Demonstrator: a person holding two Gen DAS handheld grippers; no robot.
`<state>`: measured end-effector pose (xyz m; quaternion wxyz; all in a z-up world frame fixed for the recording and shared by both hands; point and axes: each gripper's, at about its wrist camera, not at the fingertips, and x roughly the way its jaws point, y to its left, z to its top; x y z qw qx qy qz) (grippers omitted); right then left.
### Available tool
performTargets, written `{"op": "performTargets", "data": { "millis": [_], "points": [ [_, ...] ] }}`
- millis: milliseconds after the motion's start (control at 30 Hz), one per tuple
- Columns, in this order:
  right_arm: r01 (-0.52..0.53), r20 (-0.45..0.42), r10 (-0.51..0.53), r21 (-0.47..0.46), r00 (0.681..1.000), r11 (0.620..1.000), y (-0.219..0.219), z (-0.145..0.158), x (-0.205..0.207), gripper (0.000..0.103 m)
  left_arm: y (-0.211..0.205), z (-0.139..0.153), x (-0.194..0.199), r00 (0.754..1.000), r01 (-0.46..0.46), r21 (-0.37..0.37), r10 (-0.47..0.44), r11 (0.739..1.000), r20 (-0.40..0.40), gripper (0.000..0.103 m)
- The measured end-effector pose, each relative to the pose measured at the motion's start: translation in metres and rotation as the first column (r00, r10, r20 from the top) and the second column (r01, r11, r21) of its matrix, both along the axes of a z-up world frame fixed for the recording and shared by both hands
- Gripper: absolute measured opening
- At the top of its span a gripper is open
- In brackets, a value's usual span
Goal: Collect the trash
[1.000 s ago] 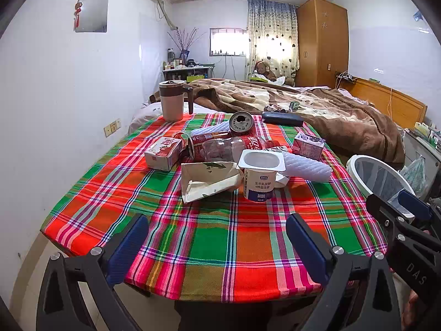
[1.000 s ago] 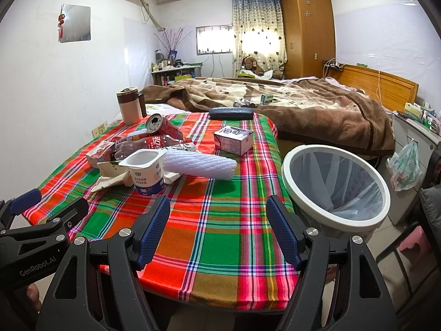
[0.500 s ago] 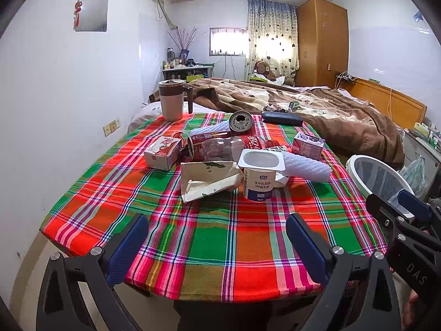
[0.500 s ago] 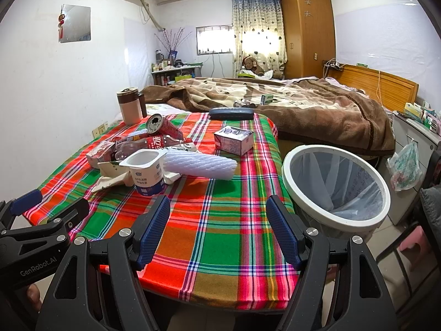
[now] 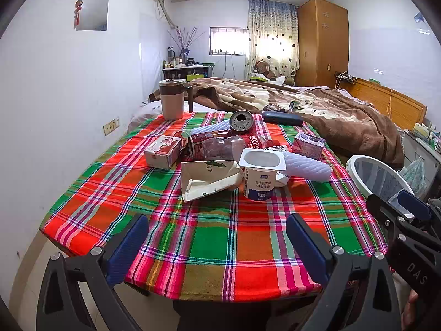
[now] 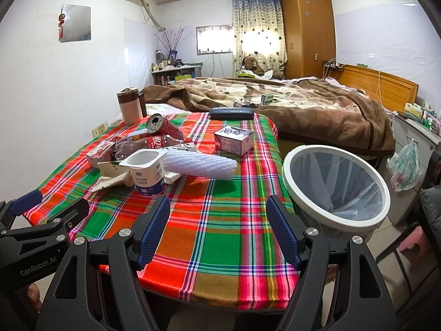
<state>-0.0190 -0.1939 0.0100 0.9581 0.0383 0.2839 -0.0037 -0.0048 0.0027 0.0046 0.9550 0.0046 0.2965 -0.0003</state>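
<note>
Both our left gripper [image 5: 217, 237] and right gripper [image 6: 217, 227] still hover open, unmoved, so the yogurt cup [image 5: 260, 175] awaits the trash bin [image 6: 335, 190].

Left gripper [image 5: 217, 237] jaws apart, lower frame; yogurt cup [image 5: 260, 175] upright at centre of table [image 5: 193, 234], trash clustered behind it

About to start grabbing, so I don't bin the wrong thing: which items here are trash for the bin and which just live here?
Trash job: yogurt cup, torn paper carton, red can, crushed bottle, bin.

Leave: lidded mug, dark case.
</note>
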Motion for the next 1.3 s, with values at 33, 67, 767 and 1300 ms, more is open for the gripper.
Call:
{"op": "performTargets", "data": {
  "millis": [33,67,767,1300],
  "points": [
    [0.0,0.0,0.0,-0.001,1.0,1.0,0.0,0.0,0.0,0.074,0.0,0.0,0.0,1.0,0.0,0.0,0.0,1.0,0.0,0.101],
    [0.0,0.0,0.0,-0.001,1.0,1.0,0.0,0.0,0.0,0.074,-0.001,0.0,0.0,1.0,0.0,0.0,0.0,1.0,0.0,0.101],
    [-0.101,-0.032,0.1,-0.05,0.994,0.994,-0.013,-0.019,0.058,0.074,0.034,-0.019,0.041,0.995,0.003,-0.054,-0.008,0.999,-0.095,0.101],
    [-0.333,-0.199,0.304,-0.133,0.932,0.934,-0.002,-0.035,0.121,0.074,0.046,-0.03,0.107,0.973,0.171,0.016,-0.166,0.985,-0.158,0.101]
  ]
}}
